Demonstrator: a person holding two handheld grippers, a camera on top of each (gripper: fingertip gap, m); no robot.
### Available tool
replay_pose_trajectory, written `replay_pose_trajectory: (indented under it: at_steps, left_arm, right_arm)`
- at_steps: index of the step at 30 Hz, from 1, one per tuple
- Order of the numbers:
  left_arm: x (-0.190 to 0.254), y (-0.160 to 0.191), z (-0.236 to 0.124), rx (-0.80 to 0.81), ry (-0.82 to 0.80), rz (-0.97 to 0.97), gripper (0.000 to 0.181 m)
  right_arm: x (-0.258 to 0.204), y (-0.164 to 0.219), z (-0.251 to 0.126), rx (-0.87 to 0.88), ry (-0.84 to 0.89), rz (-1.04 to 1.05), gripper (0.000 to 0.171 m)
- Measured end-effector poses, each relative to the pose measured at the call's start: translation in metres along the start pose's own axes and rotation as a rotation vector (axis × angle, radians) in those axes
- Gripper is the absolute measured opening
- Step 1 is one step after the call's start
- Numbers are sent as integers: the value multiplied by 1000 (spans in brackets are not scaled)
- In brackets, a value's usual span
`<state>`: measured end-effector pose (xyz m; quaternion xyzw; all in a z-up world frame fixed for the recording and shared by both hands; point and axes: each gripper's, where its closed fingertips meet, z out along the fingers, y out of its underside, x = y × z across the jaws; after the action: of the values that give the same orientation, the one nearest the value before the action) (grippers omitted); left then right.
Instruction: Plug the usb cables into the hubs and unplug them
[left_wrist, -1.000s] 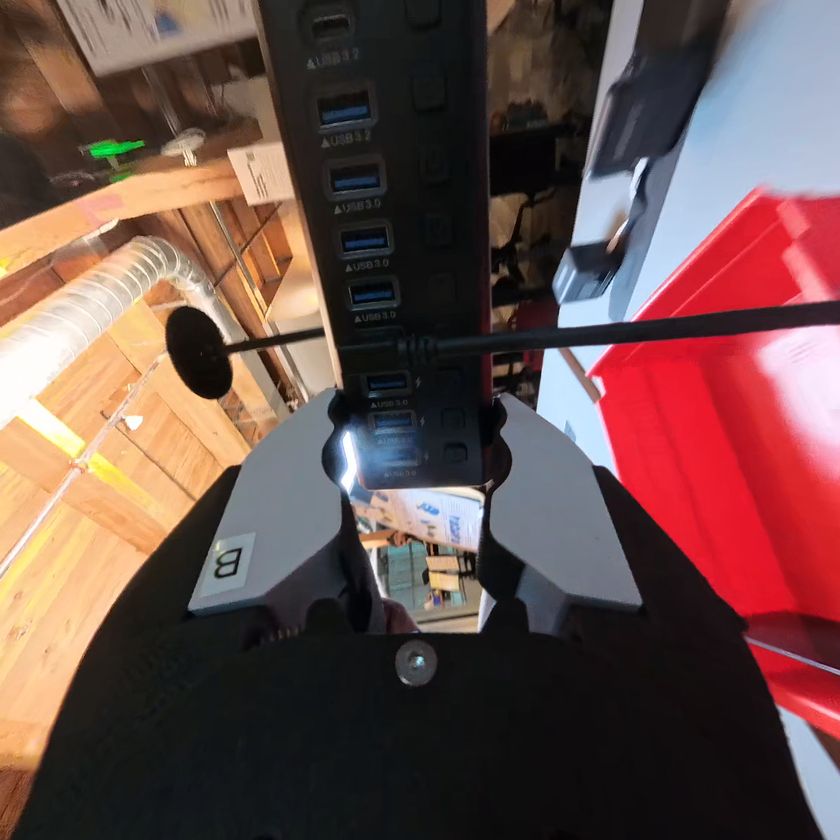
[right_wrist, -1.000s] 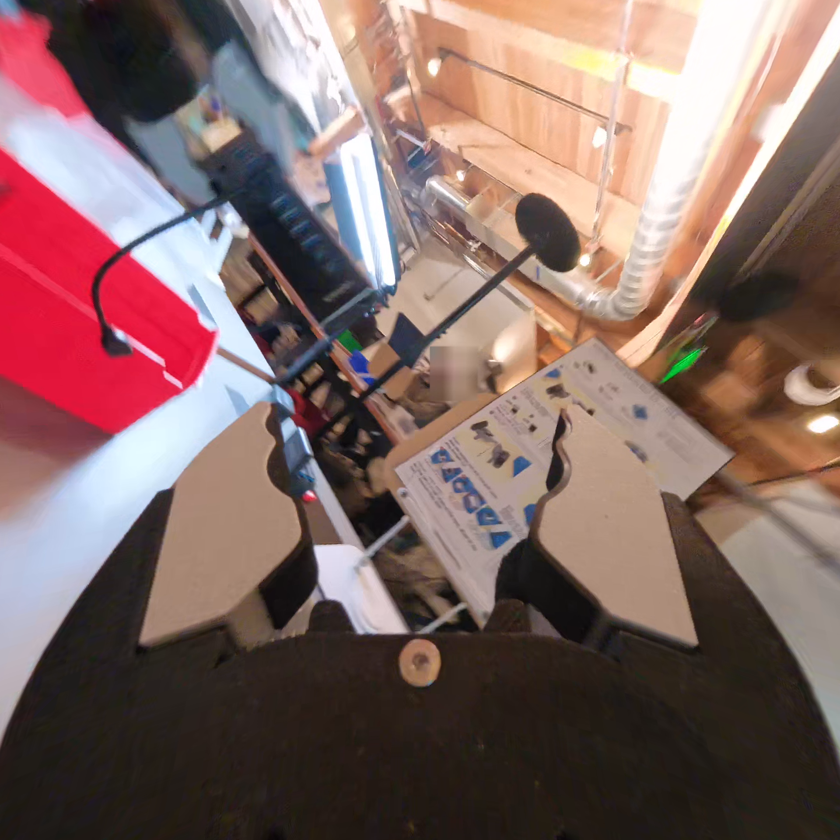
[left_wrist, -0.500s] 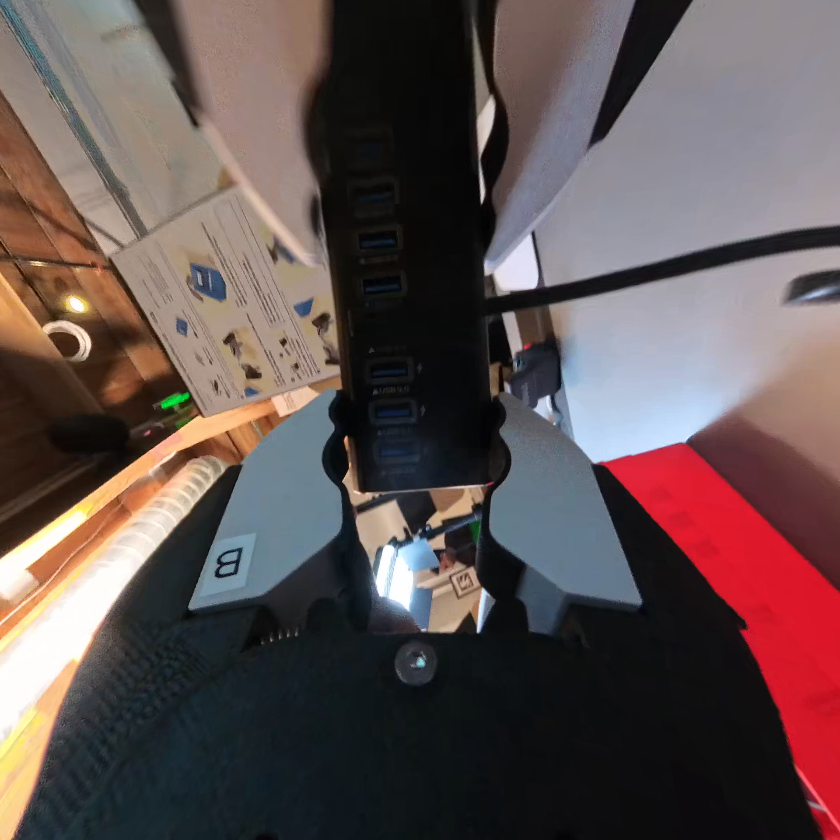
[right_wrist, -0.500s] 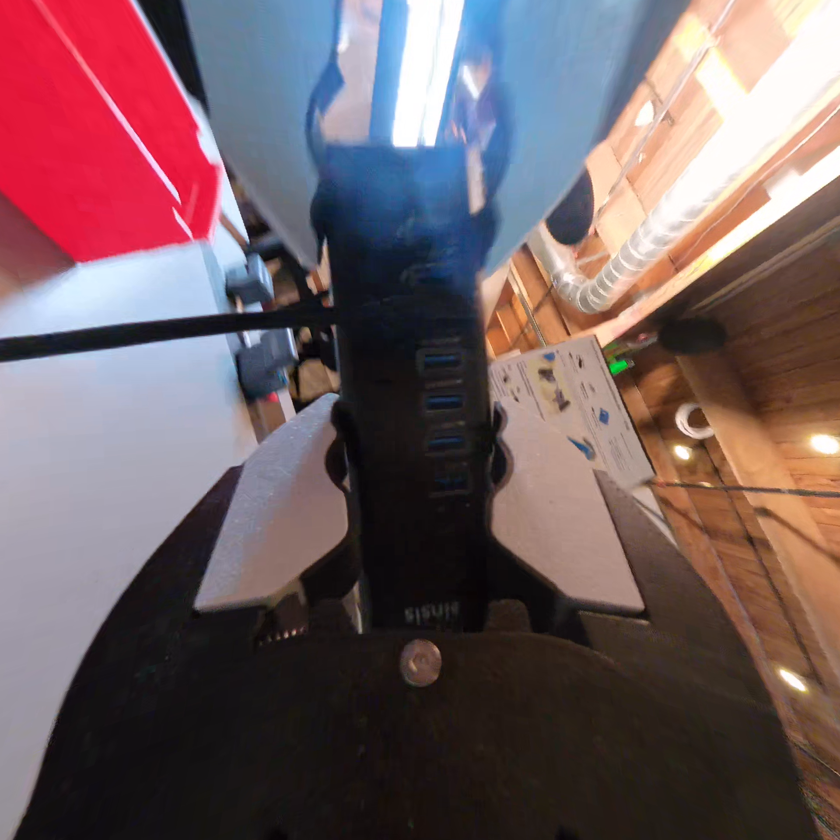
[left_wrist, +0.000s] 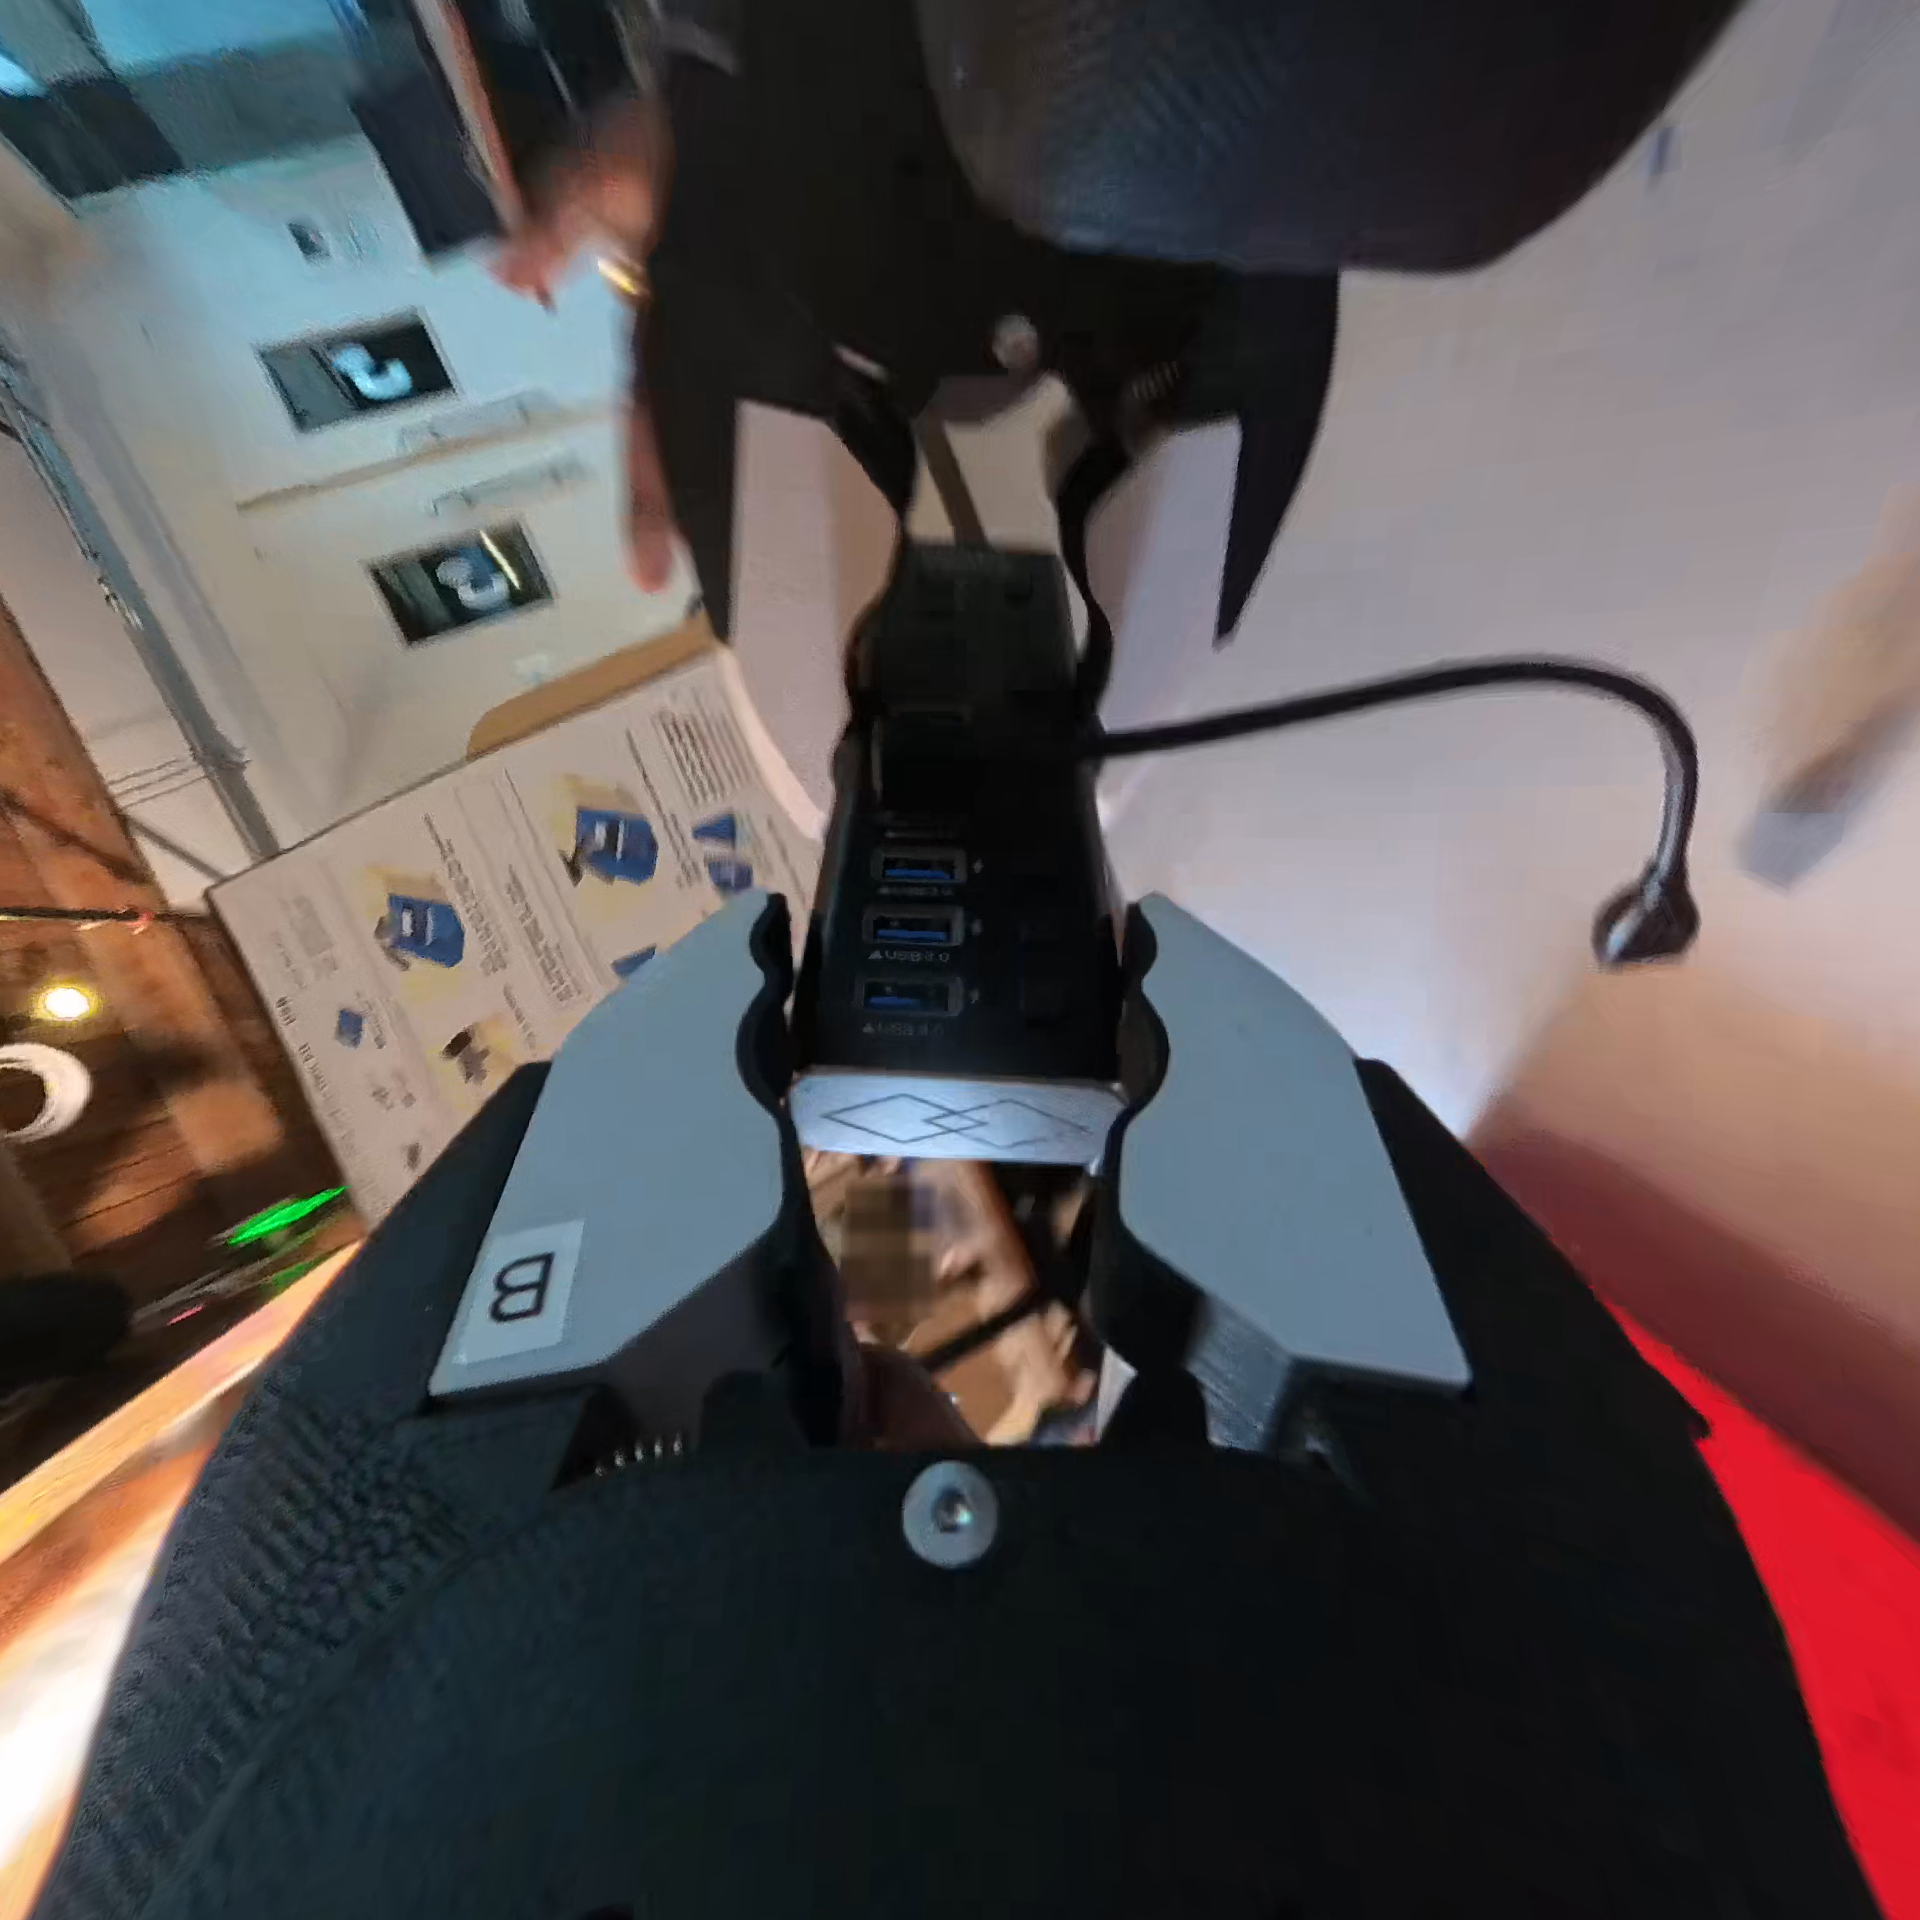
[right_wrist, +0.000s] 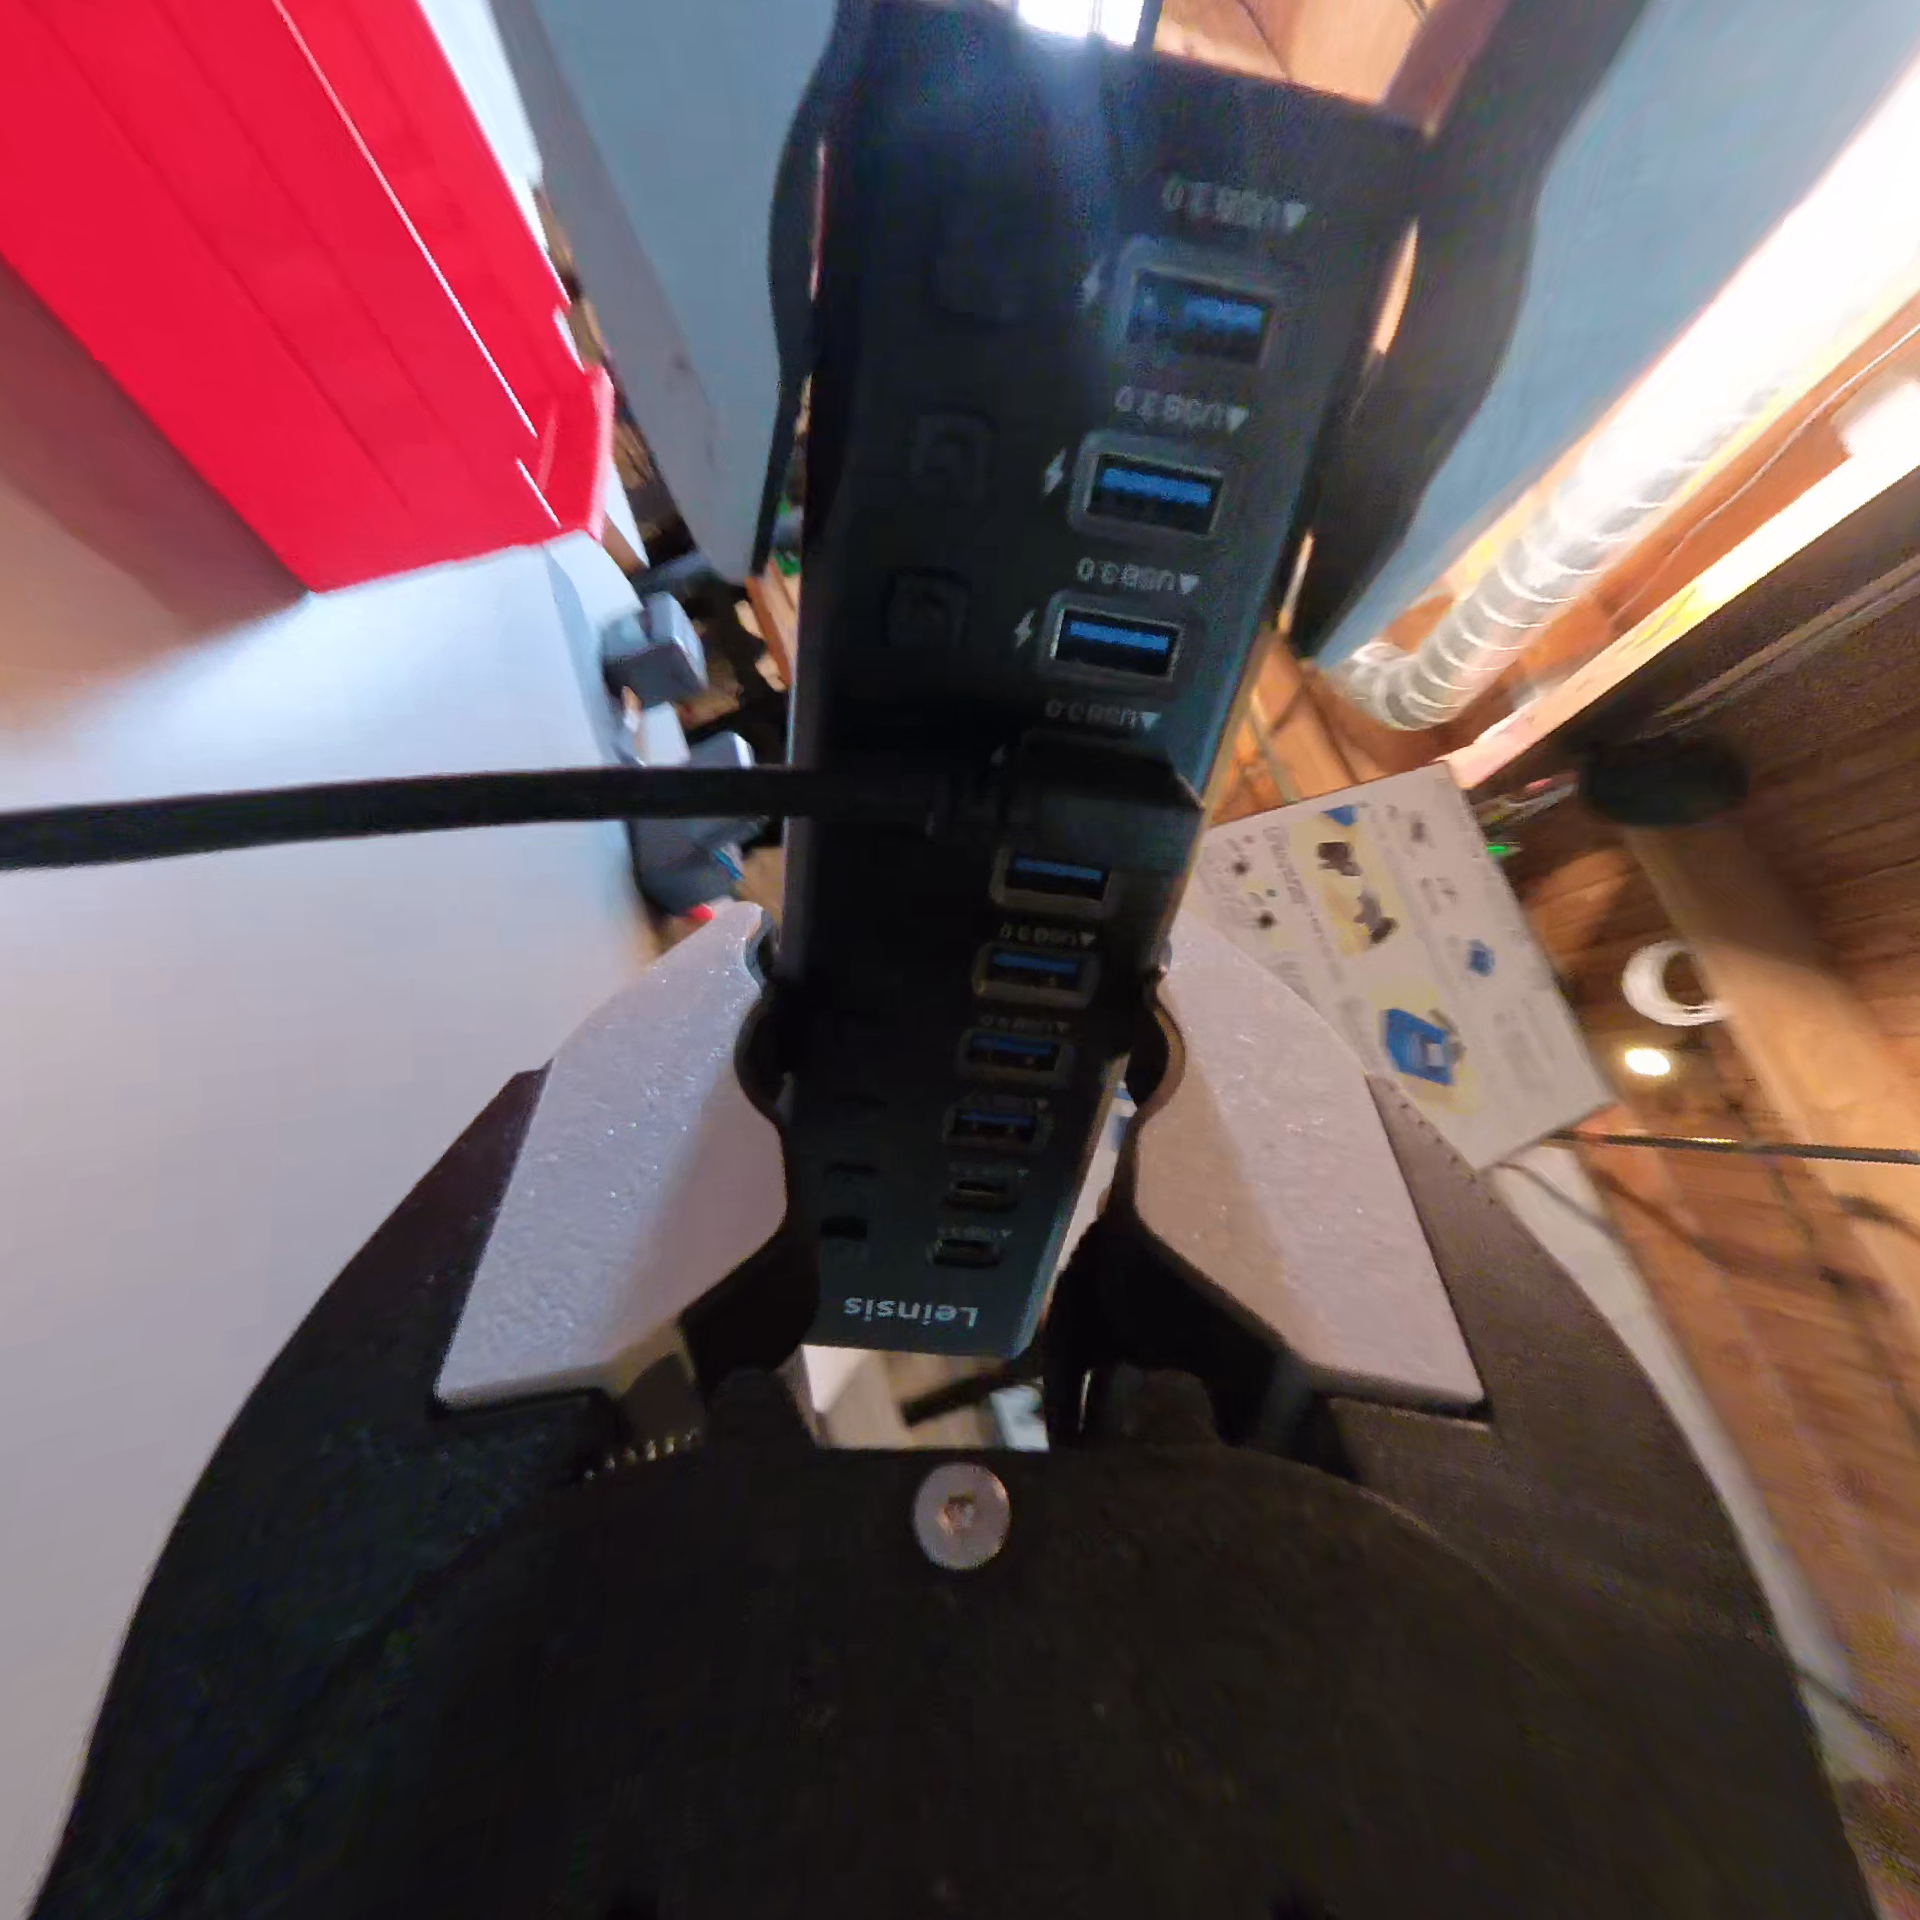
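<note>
A long black USB hub (left_wrist: 966, 883) with a row of blue ports is held in the air between both grippers. My left gripper (left_wrist: 951, 997) is shut on one end of it, by the silver end cap. My right gripper (right_wrist: 961, 1039) is shut on the other end of the hub (right_wrist: 1039, 623); it also shows in the left wrist view (left_wrist: 987, 582), facing me. A black USB cable (right_wrist: 416, 805) is plugged into a middle port and runs off to the side. Its free end (left_wrist: 1647, 920) hangs loose over the white table (left_wrist: 1455, 520).
A red bin (right_wrist: 260, 312) stands on the white table (right_wrist: 260, 1039); it also shows at the lower right of the left wrist view (left_wrist: 1787, 1507). Grey adapters (right_wrist: 655, 655) lie near the table edge. A printed sheet (left_wrist: 499, 914) and wooden walls lie behind.
My right gripper was open and empty a second ago; it has closed on the far end of the hub. Both grippers and the hub have swung round together.
</note>
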<state>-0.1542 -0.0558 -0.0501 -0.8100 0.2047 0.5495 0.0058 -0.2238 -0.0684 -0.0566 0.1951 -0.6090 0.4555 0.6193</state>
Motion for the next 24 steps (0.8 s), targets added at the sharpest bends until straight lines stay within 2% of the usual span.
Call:
replay_pose_trajectory:
  at_steps: [2, 3, 6, 8, 9, 10, 14, 17, 19, 21, 24]
  left_arm:
    - [-19, -12, -8, 213, -71, -215, 62]
    - [-29, -14, -16, 329, -90, -347, 69]
    - [-61, -9, -40, 777, -144, -860, 85]
    - [-69, -3, -52, 1160, -103, -1178, 91]
    - [-66, 0, -49, 1280, -50, -1288, 92]
    - [-59, -1, -39, 1333, 5, -1353, 94]
    - [-33, -32, -10, 1345, 173, -1380, 95]
    - [-23, -50, -9, 1354, 231, -1340, 77]
    - [-17, -51, -6, 1314, 262, -1324, 72]
    - [-14, -49, -4, 1302, 258, -1319, 74]
    - [-6, -43, 3, 1250, 164, -1268, 72]
  right_arm:
    - [-2, 0, -3, 45, -41, 161, 65]
    - [-4, -1, -4, 73, -73, 252, 65]
    - [-3, -5, -10, 152, -169, 522, 65]
    - [-5, -18, -16, 233, -299, 727, 65]
    - [-8, -26, -21, 275, -379, 808, 65]
    - [-11, -34, -26, 309, -449, 867, 65]
    - [-27, -59, -40, 390, -642, 981, 65]
    - [-43, -62, -43, 366, -718, 958, 65]
    - [-49, -60, -43, 353, -743, 957, 65]
    - [-52, -59, -43, 352, -767, 968, 64]
    - [-49, -50, -42, 350, -778, 983, 64]
